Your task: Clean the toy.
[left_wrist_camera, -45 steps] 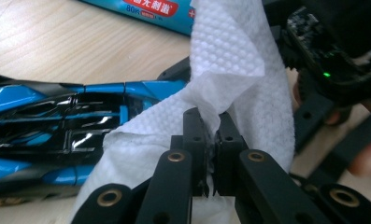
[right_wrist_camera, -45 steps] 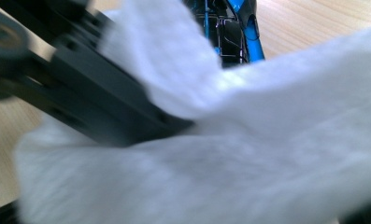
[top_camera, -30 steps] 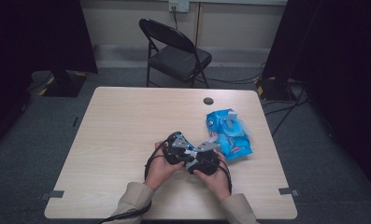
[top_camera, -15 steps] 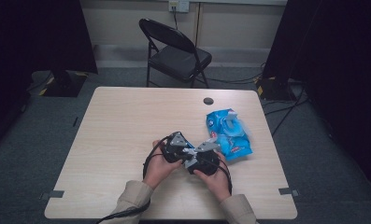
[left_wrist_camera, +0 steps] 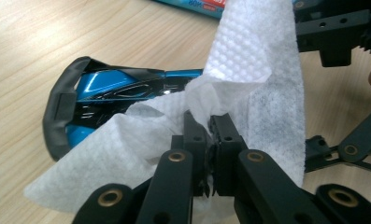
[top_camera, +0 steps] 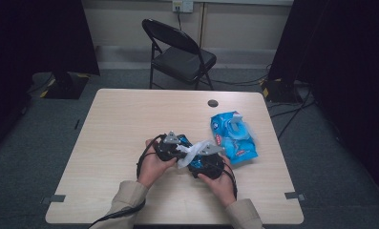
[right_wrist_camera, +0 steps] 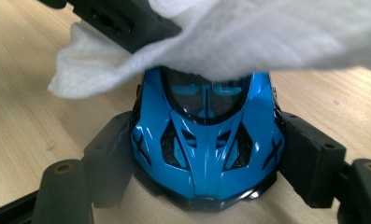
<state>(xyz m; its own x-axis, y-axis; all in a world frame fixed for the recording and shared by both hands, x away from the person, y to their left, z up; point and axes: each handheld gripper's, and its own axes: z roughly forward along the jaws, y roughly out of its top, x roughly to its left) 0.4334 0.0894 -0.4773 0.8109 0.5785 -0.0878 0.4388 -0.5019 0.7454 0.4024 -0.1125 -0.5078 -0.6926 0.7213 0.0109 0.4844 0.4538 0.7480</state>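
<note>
Wiping looks underway: the right gripper (right_wrist_camera: 206, 154) clamps the blue toy car (right_wrist_camera: 206, 140) at lower centre while the left gripper (left_wrist_camera: 210, 140), jaws pinched on the white wipe (left_wrist_camera: 248, 88), drapes it over the car's top, needing a steady stroke next.

One table (top_camera: 115, 138) is seen, with one black folding chair (top_camera: 180, 55) behind it. Two hand-held grippers are counted: the left gripper (top_camera: 170, 147) and the right gripper (top_camera: 207, 160), each held by one hand, so two hands are counted. One blue toy car (right_wrist_camera: 206, 140) is seen, and one white wipe (left_wrist_camera: 248, 70) is draped over it. One blue wipes packet (top_camera: 234, 136) is counted on the tabletop, and one small dark round spot (top_camera: 213, 103) near the far edge.
</note>
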